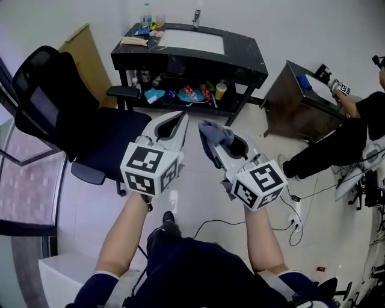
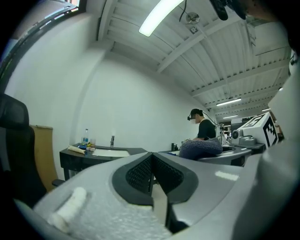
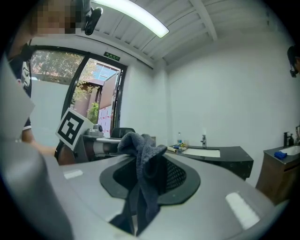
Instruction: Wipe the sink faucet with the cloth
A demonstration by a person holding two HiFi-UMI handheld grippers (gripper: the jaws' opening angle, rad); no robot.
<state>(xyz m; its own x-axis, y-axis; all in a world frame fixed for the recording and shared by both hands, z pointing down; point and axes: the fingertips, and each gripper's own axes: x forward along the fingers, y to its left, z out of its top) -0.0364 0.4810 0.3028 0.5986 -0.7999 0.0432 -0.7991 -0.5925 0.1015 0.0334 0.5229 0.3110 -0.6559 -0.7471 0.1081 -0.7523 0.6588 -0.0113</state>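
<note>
The chrome faucet [image 1: 196, 18] stands at the back of a white sink [image 1: 194, 41] set in a black table [image 1: 252, 60], far ahead of both grippers. My right gripper [image 1: 209, 131] is shut on a dark blue-grey cloth [image 1: 214, 135], which bunches over its jaw tips. The right gripper view shows the cloth [image 3: 143, 165] hanging between the jaws, and the faucet [image 3: 204, 139] small and distant. My left gripper [image 1: 181, 118] is shut and holds nothing, level beside the right one. In the left gripper view its jaws [image 2: 152, 158] meet, and the faucet [image 2: 112, 139] stands far off.
A black office chair [image 1: 66, 114] is close on the left. The table's lower shelf [image 1: 186, 95] holds several items, and a bottle [image 1: 147, 12] stands on top. A brown cabinet [image 1: 301, 96] and a crouching person [image 1: 355, 120] are at the right. Cables [image 1: 289, 222] lie on the floor.
</note>
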